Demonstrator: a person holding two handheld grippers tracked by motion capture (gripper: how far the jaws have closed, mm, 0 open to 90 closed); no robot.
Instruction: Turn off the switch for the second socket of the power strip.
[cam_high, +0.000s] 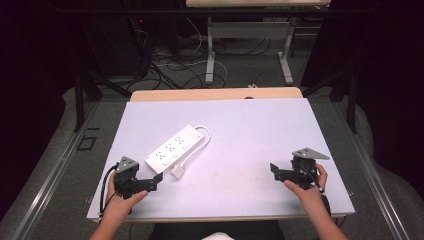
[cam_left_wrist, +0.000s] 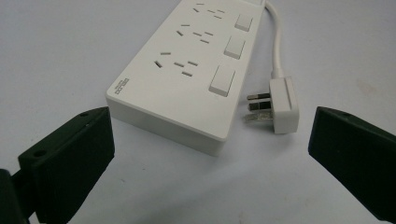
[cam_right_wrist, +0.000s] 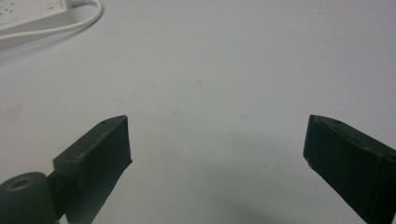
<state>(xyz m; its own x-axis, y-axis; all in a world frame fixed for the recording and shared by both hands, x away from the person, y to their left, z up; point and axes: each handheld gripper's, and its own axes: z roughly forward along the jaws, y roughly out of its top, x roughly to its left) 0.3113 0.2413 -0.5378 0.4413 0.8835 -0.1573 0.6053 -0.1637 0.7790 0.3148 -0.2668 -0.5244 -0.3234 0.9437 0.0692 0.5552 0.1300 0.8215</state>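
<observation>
A white power strip (cam_high: 172, 148) lies slantwise on the white table (cam_high: 250, 130), left of centre. In the left gripper view the power strip (cam_left_wrist: 182, 79) shows three socket groups and three switches. Its white cable (cam_high: 202, 142) loops round to the plug (cam_high: 178, 172), which lies flat beside the strip's near end; the plug (cam_left_wrist: 282, 105) shows bare prongs. My left gripper (cam_high: 156, 180) is open just short of the strip's near end, its jaws wide apart and empty. My right gripper (cam_high: 274, 170) is open over bare table at the right, nothing between its jaws.
The table's front edge (cam_high: 220, 218) runs just under both hands. Beyond the far edge stand metal table legs (cam_high: 210, 60) and loose cables (cam_high: 175, 70) on the floor. A corner of the power strip (cam_right_wrist: 32, 16) sits at the upper left of the right gripper view.
</observation>
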